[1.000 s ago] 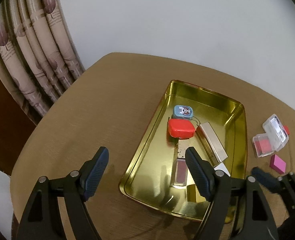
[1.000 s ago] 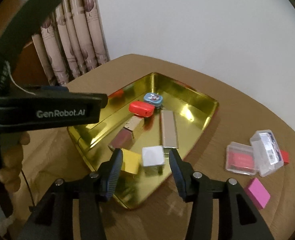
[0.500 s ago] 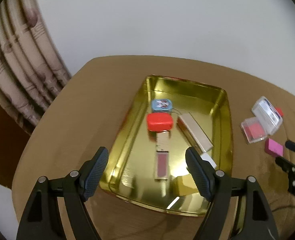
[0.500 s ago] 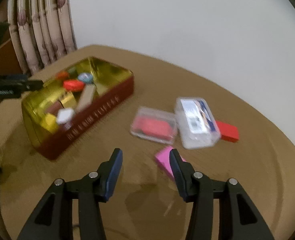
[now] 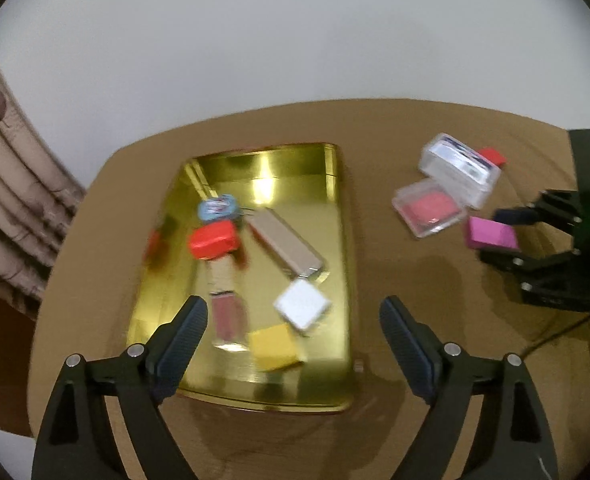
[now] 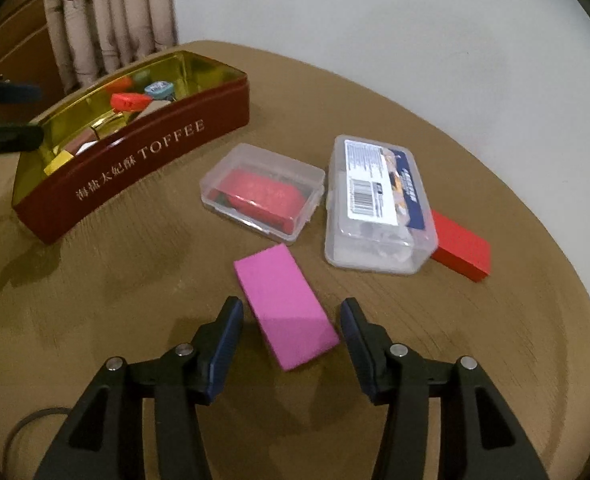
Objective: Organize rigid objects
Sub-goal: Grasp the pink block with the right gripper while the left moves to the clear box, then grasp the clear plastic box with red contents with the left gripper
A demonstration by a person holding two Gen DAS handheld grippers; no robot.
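Having swung away from the toffee tin, the right hand-held gripper is straddling the pink block, jaws apart and empty, probably next for tidying.

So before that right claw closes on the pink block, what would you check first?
1. Pink block sits between the right claw pads: ok, its near end is in the gap.
2. Pads clear of the block: ok, neither touches yet.
3. Block square to the pads: not ok, it lies at an angle.
4. Neighbours out of the way: ok, the clear box with red contents and the labelled clear box lie beyond.
5. Room in the toffee tin: ok, bare gold floor shows at its far end.
6. Left claw free: ok, its jaws have just been opening, nothing between them.
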